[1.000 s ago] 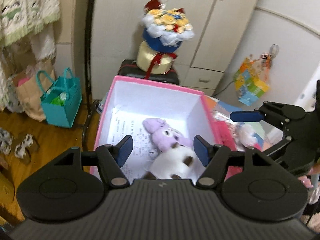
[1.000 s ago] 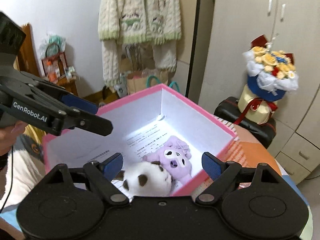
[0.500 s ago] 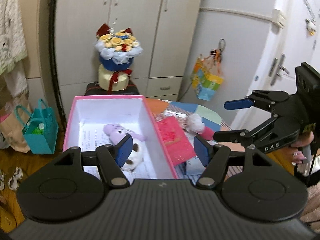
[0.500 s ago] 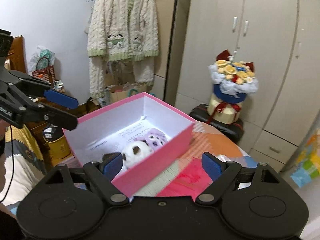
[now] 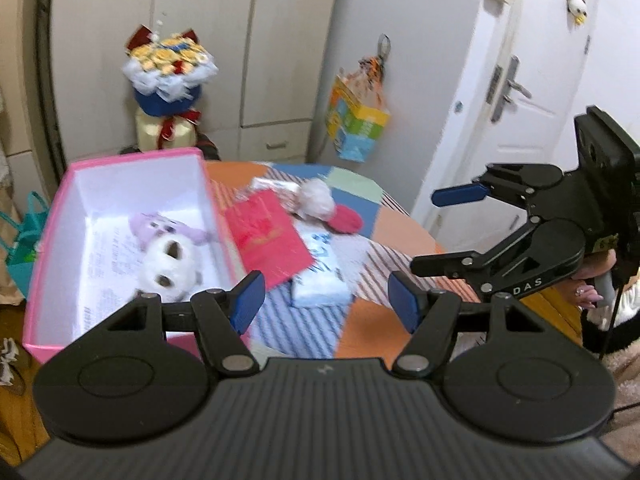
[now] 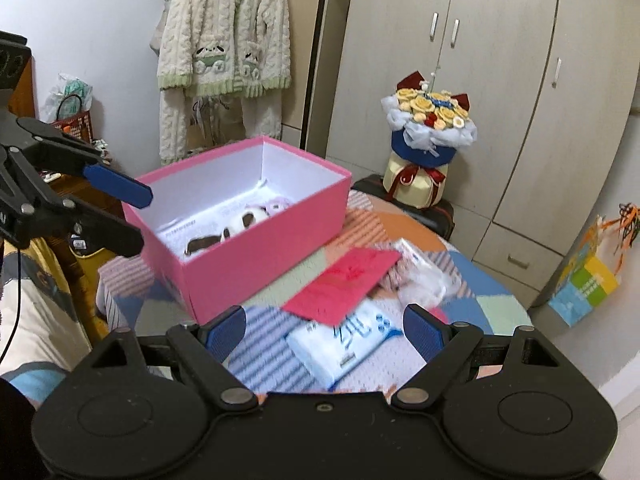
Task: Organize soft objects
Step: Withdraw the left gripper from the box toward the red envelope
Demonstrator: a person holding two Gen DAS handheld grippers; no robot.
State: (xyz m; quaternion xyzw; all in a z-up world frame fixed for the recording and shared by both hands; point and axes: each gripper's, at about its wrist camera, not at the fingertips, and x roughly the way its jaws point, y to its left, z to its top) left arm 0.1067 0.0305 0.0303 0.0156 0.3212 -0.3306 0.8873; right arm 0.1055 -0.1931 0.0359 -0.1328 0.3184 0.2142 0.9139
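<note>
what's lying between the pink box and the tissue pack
A red envelope lies flat on the table between the pink box and the tissue pack, its near corner overlapping the pack. Both wrist views show it.

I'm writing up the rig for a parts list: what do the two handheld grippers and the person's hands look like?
Both the left gripper and the right gripper are matte black, with round-lobed bodies, jointed linkages, silver pivot pins and blue pads. The right one bears white lettering ending "DAS". A thin black cable hangs beside the left one. A fuzzy pale sleeve shows.

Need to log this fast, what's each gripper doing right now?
Left gripper: open, holding nothing.
Right gripper: open, holding nothing.
</note>
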